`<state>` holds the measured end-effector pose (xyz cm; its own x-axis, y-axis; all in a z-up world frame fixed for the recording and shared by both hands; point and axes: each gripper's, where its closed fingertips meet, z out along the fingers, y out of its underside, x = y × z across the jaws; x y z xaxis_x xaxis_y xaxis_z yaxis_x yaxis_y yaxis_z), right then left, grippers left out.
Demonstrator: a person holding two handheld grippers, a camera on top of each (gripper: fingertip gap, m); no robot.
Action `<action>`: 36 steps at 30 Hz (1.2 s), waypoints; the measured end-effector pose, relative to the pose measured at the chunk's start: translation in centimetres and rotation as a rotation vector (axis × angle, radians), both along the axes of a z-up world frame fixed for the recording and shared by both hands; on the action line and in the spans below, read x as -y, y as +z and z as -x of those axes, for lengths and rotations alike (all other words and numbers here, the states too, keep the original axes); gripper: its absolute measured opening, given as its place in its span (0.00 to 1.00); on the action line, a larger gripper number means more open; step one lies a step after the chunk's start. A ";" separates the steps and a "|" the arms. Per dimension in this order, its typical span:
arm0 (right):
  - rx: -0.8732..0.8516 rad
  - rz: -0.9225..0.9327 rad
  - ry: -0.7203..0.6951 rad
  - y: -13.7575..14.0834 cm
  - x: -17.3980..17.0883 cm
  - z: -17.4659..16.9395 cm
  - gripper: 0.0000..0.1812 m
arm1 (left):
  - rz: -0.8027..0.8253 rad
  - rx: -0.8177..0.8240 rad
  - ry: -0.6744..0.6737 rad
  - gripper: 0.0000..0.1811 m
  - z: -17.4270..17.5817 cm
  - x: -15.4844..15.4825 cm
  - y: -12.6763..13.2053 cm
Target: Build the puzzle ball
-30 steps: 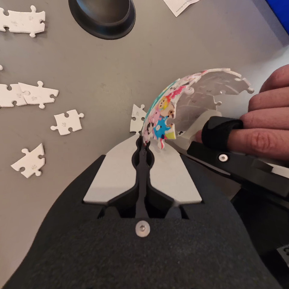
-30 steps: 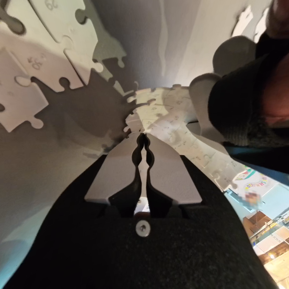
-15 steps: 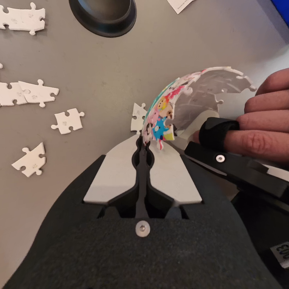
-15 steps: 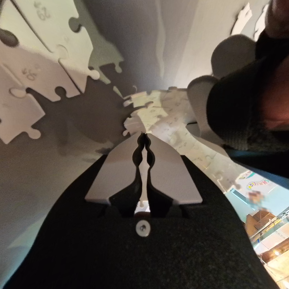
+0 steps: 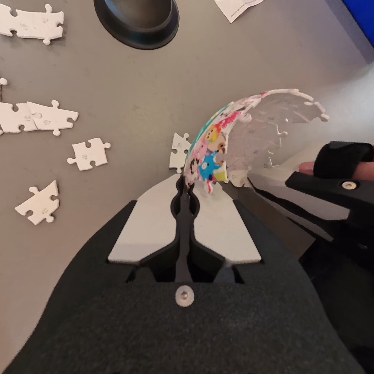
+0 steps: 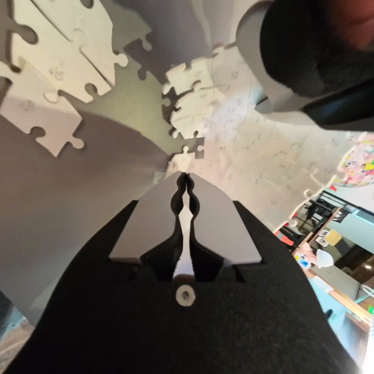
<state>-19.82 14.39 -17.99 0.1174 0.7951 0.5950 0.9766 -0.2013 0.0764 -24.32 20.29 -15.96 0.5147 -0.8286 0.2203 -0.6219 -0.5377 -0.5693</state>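
Left gripper (image 5: 187, 187) clamped on the lower rim of the half-built puzzle ball (image 5: 212, 145), held above the table (image 5: 131, 97); right gripper (image 6: 185, 179) pinches its inner edge; the shell is probably light and fragile, best gripped at interlocked rims.

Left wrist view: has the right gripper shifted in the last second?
Yes. The right gripper, shut on the half-built colourful puzzle ball shell, slid right and slightly down in frame, judged against the loose white puzzle piece behind the shell.

The black dish (image 5: 137, 24) is cut off by the top edge in the left wrist view, the paper slip (image 5: 240, 8) likewise. The right wrist view is motion-blurred throughout. Contact between the right gripper (image 6: 185, 180) and the puzzle shell (image 6: 232, 129) cannot be resolved.
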 end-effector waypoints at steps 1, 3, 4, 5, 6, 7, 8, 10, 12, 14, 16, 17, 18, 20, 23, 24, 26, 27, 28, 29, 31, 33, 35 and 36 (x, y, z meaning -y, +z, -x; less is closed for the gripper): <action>-0.023 0.014 -0.018 -0.2 0.4 0.0 0.00 | 0.001 0.001 0.001 0.01 0.1 0.0 0.0; -0.026 0.012 -0.038 -0.5 0.8 -0.2 0.00 | 0.006 0.004 0.003 0.01 0.1 0.0 0.0; -0.015 -0.003 -0.021 -0.4 0.8 0.0 0.00 | 0.011 0.006 0.005 0.01 0.1 0.0 0.0; -0.005 -0.014 -0.004 -0.4 0.8 0.1 0.00 | 0.014 0.007 0.005 0.01 0.1 0.0 -0.1; 0.008 -0.018 0.000 -0.4 0.8 0.2 0.00 | 0.015 0.007 0.005 0.01 0.1 0.0 0.0; 0.017 -0.025 -0.002 -0.4 0.7 0.1 0.00 | 0.013 0.008 0.004 0.01 0.1 0.0 0.0; 0.017 -0.043 -0.008 -0.2 0.4 0.1 0.00 | 0.012 0.007 0.003 0.01 0.1 0.0 0.0; 0.015 -0.037 -0.033 -0.3 0.1 0.0 0.00 | 0.014 0.006 -0.005 0.01 -0.1 0.2 0.0; 0.046 -0.037 -0.048 -0.5 -0.3 -0.5 0.00 | 0.015 0.006 -0.010 0.01 -0.2 0.4 0.0; 0.063 -0.042 -0.035 -0.7 -0.5 -0.5 0.00 | 0.010 0.002 -0.012 0.01 -0.2 0.4 0.0; 0.058 -0.049 -0.028 -0.8 -0.8 -0.3 0.00 | 0.009 0.000 -0.010 0.01 -0.2 0.5 0.0; 0.048 -0.048 -0.029 -0.8 -0.9 -0.2 0.00 | 0.012 0.001 -0.008 0.01 -0.2 0.5 0.0; 0.043 -0.052 -0.034 -0.7 -1.0 -0.2 0.00 | 0.018 0.003 -0.005 0.01 -0.2 0.5 0.0; 0.068 -0.062 -0.047 0.0 -1.0 -0.7 0.00 | 0.023 0.005 -0.004 0.01 -0.2 0.5 -0.1; 0.075 -0.014 -0.080 0.4 -0.3 -1.2 0.00 | 0.025 0.007 -0.002 0.01 -0.2 0.5 -0.1; 0.084 0.004 -0.079 0.2 -0.1 -1.2 0.00 | 0.025 0.006 -0.002 0.01 -0.2 0.5 -0.1; 0.123 0.024 -0.070 -0.2 -0.1 -1.5 0.00 | 0.025 0.005 -0.005 0.01 -0.2 0.5 -0.1; 0.137 0.036 -0.072 -0.5 -0.1 -1.6 0.00 | 0.024 0.005 -0.006 0.01 -0.2 0.6 -0.1; 0.141 0.033 -0.070 -0.6 -0.2 -1.6 0.00 | 0.020 0.004 -0.006 0.01 -0.2 0.6 -0.1; 0.129 0.032 -0.071 -0.7 -0.4 -1.5 0.00 | 0.018 0.005 -0.007 0.01 -0.2 0.7 -0.1; 0.087 0.033 -0.085 -0.9 -0.6 -1.1 0.00 | 0.011 0.002 -0.007 0.01 -0.1 0.7 0.0; 0.068 0.012 -0.091 -0.8 -1.0 -1.0 0.00 | 0.009 0.003 -0.002 0.01 0.1 0.6 -0.1; 0.064 -0.018 -0.095 -0.3 -1.4 -1.2 0.00 | 0.028 0.013 -0.003 0.01 0.1 0.7 -0.1; 0.064 -0.017 -0.101 -0.2 -1.3 -1.4 0.00 | 0.033 0.015 -0.001 0.01 0.1 0.7 -0.2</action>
